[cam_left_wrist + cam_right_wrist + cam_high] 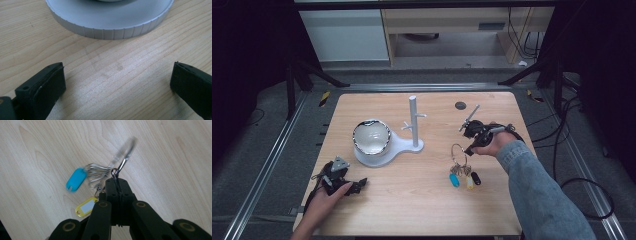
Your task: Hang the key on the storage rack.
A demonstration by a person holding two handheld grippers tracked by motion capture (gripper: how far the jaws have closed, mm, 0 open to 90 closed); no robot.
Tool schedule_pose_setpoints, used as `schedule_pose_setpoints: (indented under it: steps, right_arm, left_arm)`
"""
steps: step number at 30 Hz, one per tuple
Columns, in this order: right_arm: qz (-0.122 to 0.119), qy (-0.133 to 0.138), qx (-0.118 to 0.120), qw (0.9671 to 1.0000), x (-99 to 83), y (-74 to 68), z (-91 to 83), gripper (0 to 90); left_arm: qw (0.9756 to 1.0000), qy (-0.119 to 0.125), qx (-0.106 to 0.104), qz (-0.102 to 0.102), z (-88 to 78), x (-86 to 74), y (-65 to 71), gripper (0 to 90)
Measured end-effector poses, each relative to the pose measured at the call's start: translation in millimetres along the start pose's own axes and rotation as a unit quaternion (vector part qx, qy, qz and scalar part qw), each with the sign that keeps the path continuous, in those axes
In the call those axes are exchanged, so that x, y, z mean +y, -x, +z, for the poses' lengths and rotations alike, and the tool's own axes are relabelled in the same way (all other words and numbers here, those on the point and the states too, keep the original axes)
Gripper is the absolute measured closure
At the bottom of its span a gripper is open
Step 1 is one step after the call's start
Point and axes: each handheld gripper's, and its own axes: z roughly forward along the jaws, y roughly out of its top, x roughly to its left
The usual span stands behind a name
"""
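High view placed the left tongs (pixel 356 186) near the front-left of the wooden table (pixel 422 210), held in the left hand (pixel 324 200), with the white stand (pixel 412 131) just beyond their tips. The right tongs (pixel 469 150) sat toward the right edge in the right hand (pixel 492 144), tips pointing down over the bunch of keys (pixel 462 170).

Left gripper view added what the high view could not resolve: the left tongs (pixel 117 82) stood wide apart with bare wood between the jaws, and the ribbed rim of the stand's round base (pixel 110 27) lay just ahead of them, not touching.

Right gripper view showed the right tongs (pixel 117 185) closed, the jaws pressed together on the small wire loop of the key bunch (pixel 97 173). The large ring (pixel 125 155) rose beyond the tips, motion-blurred. A blue tag (pixel 75 179) hung to the left of the jaws and a yellow tag (pixel 86 207) nearer, beside the left jaw. The high view also showed a black tag (pixel 475 178).

A bowl (pixel 371 136) with a dark rim sat on the stand's base, beyond the left tongs; I could not tell whether it held anything.

Open wood lay between the two tongs and toward the front edge. A small dark disc (pixel 460 105) lay beyond the right tongs, near the far edge.
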Motion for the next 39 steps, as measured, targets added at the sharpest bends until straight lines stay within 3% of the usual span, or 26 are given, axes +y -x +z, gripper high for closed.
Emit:
schedule_pose_setpoints:
  steps: [18,39]
  right_arm:
    - [0.003,-0.006,-0.011,0.9999,9.4,2.4,-25.2,89.2]
    - [-0.023,0.007,-0.041,0.9989,37.1,-2.9,-70.6,89.2]
  left_arm:
    - [1.0000,0.002,0.000,-0.002,0.2,0.0,0.3,0.0]
    - [1.0000,0.001,-0.001,0.000,0.0,-0.2,0.1,0.0]
